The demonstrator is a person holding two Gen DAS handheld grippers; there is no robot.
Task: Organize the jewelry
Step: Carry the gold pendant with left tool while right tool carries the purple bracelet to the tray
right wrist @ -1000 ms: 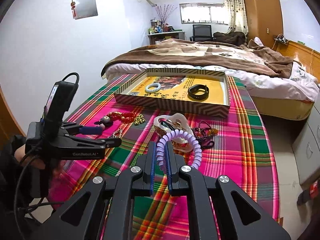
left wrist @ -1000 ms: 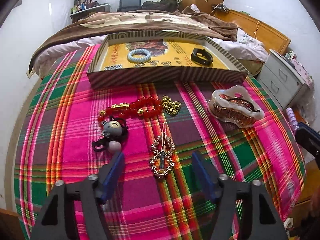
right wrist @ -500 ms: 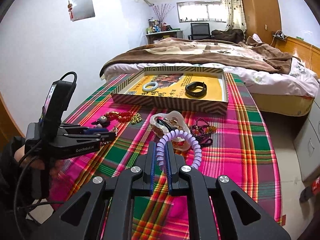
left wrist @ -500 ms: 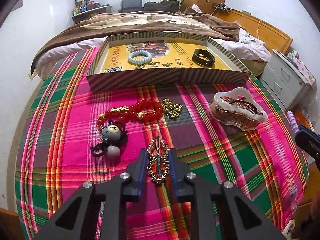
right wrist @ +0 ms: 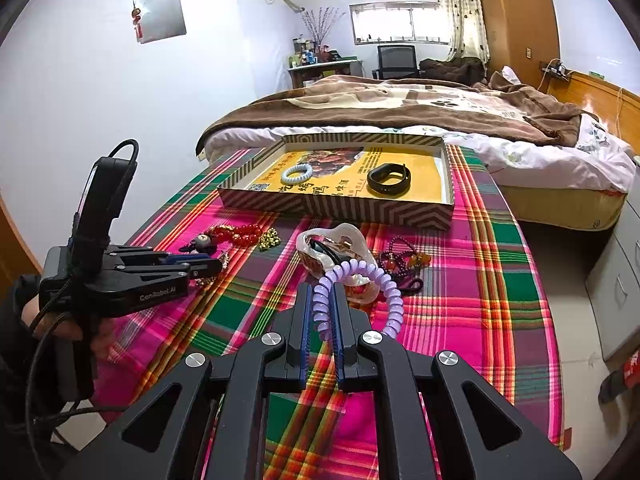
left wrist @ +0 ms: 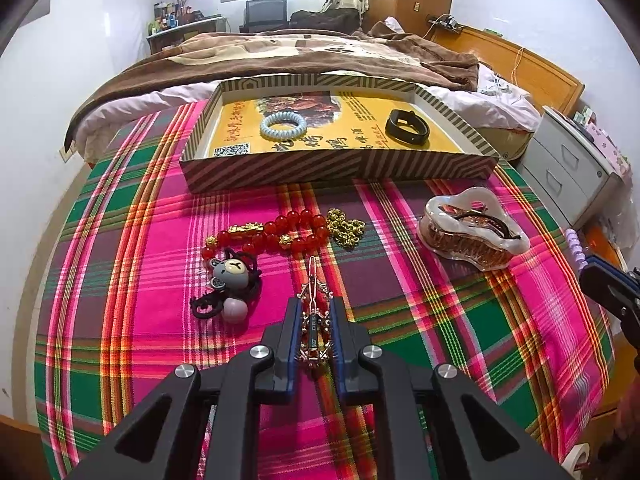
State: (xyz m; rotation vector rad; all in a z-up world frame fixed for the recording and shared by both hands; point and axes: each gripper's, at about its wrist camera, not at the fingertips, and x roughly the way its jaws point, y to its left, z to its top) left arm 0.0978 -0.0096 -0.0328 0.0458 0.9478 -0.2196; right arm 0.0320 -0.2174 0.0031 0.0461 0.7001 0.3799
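My left gripper (left wrist: 314,304) is shut on a gold rhinestone hair clip (left wrist: 313,320) low over the plaid tablecloth; it also shows in the right wrist view (right wrist: 208,266). My right gripper (right wrist: 320,292) is shut on a purple spiral hair tie (right wrist: 360,280) and holds it above the cloth. A striped cardboard tray (left wrist: 336,168) at the back holds a pale blue spiral tie (left wrist: 283,124) and a black band (left wrist: 407,127). On the cloth lie a red bead bracelet (left wrist: 272,232), a gold chain (left wrist: 346,226), a bear charm (left wrist: 230,276) and a pearly hair claw (left wrist: 472,232).
Dark bead bracelets (right wrist: 404,258) lie right of the hair claw (right wrist: 336,248). A bed with a brown blanket (left wrist: 320,52) stands behind the tray. Grey drawers (left wrist: 576,172) stand to the right of the table. The table edge curves close on the left and right.
My left gripper has closed from wide open onto the rhinestone hair clip and moved slightly forward. My right gripper has kept its hold on the purple hair tie and shifted little.
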